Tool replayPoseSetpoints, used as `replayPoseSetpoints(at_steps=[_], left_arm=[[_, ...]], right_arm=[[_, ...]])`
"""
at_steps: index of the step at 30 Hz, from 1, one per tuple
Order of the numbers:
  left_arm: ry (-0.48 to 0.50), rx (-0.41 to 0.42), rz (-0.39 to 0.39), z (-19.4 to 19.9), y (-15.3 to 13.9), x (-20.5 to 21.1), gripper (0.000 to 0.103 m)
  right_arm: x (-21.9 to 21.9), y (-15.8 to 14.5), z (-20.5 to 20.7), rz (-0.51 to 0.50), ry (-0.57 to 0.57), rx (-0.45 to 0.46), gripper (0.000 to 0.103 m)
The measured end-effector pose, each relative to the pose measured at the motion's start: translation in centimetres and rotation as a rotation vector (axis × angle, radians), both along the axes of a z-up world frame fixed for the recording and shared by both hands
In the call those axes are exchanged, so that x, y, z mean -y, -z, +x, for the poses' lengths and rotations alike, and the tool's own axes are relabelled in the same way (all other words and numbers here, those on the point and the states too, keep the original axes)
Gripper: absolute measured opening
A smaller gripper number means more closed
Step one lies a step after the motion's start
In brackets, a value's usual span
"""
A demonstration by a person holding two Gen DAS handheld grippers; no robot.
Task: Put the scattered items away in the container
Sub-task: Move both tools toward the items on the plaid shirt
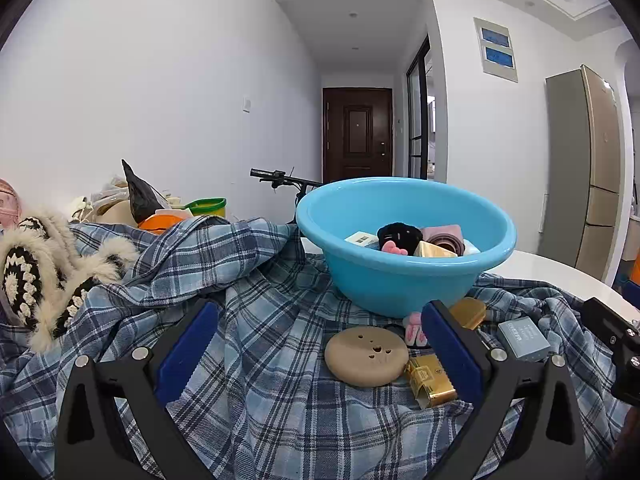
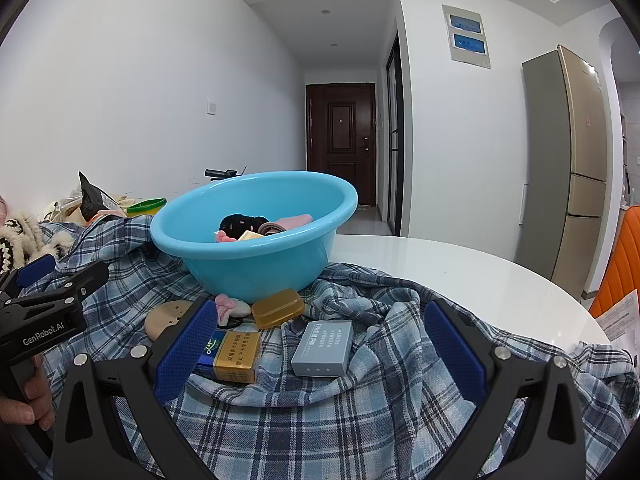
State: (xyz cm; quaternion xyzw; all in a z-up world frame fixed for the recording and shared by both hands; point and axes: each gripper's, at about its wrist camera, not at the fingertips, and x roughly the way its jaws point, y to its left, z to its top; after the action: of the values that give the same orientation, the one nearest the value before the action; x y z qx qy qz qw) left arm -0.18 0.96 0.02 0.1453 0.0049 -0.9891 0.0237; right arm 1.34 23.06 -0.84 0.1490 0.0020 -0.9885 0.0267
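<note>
Both tools spread wide, nothing pinched.
Small items lie just before the blue basin (image 2: 256,240); the loose plaid cloth (image 2: 320,420) could snag a pad and drag them.

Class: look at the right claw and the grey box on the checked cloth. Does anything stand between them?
Nothing visible does. The grey box lies uncovered on the cloth, just ahead of the open right claw, slightly left of its middle.

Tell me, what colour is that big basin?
Light blue basin; clearest in the right wrist view.
</note>
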Motion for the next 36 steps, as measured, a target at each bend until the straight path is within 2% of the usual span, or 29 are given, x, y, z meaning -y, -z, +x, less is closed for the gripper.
replayPoseSetpoints(at_steps=[18, 24, 26, 30, 32, 36], left_arm=[[0.042, 0.005, -0.001, -0.2, 0.1, -0.3, 0.103], [0.010, 0.079, -0.007, -1.1, 0.4, -0.4, 0.103], [0.000, 0.046, 0.006, -0.6, 0.3, 0.0, 0.103], [0.029, -0.063, -0.005, 1.2, -0.7, -0.2, 0.103], [0.055, -0.058, -0.036, 1.4, -1.8, -0.6, 0.103], [0.109, 0.001, -0.104, 0.9, -4.5, -1.7, 0.103]], right_arm=[[0.2, 0.1, -0.1, 0.000, 0.001, 0.000, 0.103], [0.3, 0.0, 0.0, 0.001, 0.011, -0.002, 0.103], [0.2, 0.1, 0.0, 0.008, 0.037, -0.002, 0.103], [0.2, 0.0, 0.3, 0.019, 0.053, -0.018, 0.103], [0.4, -0.4, 0.8, 0.031, 0.050, -0.036, 0.103], [0.3, -2.3, 0.7, -0.002, 0.011, -0.001, 0.103]])
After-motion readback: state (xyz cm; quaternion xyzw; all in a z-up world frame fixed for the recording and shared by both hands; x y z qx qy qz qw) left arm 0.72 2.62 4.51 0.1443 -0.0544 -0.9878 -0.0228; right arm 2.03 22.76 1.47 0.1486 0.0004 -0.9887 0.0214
